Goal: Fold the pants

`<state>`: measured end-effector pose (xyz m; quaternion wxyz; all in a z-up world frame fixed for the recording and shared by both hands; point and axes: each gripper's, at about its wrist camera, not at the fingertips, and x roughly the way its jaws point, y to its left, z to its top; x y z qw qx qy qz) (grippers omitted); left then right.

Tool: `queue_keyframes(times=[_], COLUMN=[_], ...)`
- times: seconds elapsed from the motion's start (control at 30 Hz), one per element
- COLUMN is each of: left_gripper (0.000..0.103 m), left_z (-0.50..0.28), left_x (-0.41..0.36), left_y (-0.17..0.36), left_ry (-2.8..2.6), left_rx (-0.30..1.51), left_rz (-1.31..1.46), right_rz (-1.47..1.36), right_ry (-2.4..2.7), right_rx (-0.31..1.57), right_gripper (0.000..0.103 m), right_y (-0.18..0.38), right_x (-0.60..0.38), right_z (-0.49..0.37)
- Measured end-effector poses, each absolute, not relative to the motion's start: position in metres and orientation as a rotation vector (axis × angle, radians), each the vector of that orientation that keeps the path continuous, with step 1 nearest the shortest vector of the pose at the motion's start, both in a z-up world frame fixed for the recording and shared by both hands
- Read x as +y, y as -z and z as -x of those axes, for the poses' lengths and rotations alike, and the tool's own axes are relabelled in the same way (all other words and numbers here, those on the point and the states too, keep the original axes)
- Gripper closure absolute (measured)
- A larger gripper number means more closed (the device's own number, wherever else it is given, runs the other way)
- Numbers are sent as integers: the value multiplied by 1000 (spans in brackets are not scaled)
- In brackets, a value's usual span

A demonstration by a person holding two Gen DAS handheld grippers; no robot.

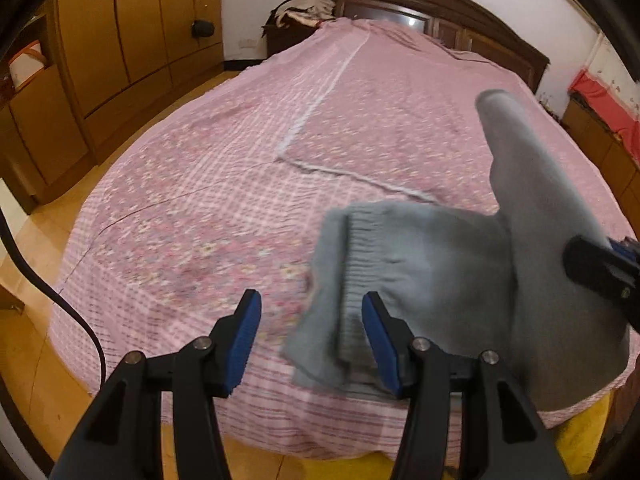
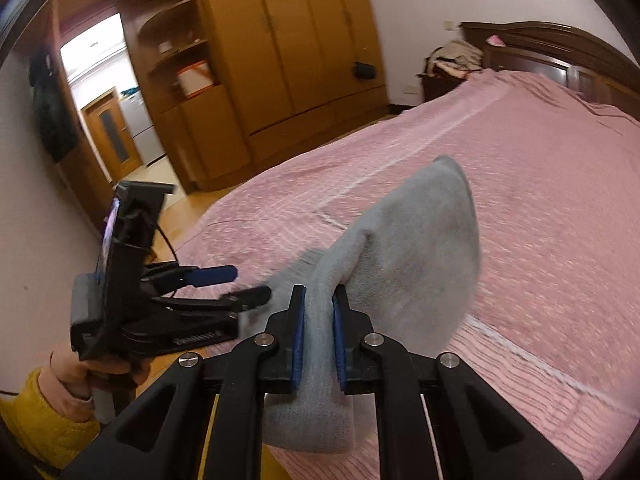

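The grey pants [image 1: 520, 248] lie over the near right corner of the pink bed [image 1: 240, 184], one leg stretching away across the bedspread. The ribbed waistband [image 1: 360, 264] hangs at the bed's front edge. My left gripper [image 1: 311, 340] is open, its blue pads either side of the waistband's lower edge, not clamping it. My right gripper [image 2: 319, 336] is shut on a bunched fold of the pants [image 2: 416, 248] and holds it above the bed. The left gripper also shows in the right wrist view [image 2: 240, 284], open, beside the cloth.
A wooden wardrobe [image 1: 132, 28] stands along the left wall with wooden floor [image 1: 36, 320] between it and the bed. A dark headboard [image 1: 440, 12] and a nightstand with piled clothes [image 1: 304, 8] are at the far end. A red-covered cabinet [image 1: 608, 120] stands at right.
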<state>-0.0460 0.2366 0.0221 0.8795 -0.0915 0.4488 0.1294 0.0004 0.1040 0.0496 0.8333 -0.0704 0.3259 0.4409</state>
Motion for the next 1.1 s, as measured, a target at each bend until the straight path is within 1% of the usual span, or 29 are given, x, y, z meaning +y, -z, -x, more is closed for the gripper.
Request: queue_keyframes(times=[0.23,0.53,0.57,0.6,0.63,0.67,0.83,0.87,0.93,1.1], left_gripper=[48,48,48,48,48,48,48,48,48,48], left_z=[62,67,67,67,68,69,75,76,76,64], left_x=[265,277,277,276,275,273,263,260,255,234], left_y=[-21,-14,-13,-14,-15,-18,-41,-46,-58,-74], left_ry=[-325,-342,-340,-340,-338,-332,-322,-318,-292,-179], left_rx=[939,947,949,949,945,935,884,871,839,818], left_rz=[197,241,243,243,244,244,223,219,216,202], right_rz=[61,109,105,97,79,63,0,0,0,21], right_ry=[-1007,-1018,-1026,-1040,-1053,-1063,-1086,-1072,-1045,-896], right_rx=[790,884,898,912,933,938,844,819,792,815], right_gripper=[90,90,90,85,83,78,70,66,65,65], right_y=[-31,6,10,13,13,12,-19,-25,-31,-21], right_x=[154,193,195,195,193,190,158,147,130,96], right_z=[-22,-32,-34,-35,-35,-34,-19,-15,-11,-14])
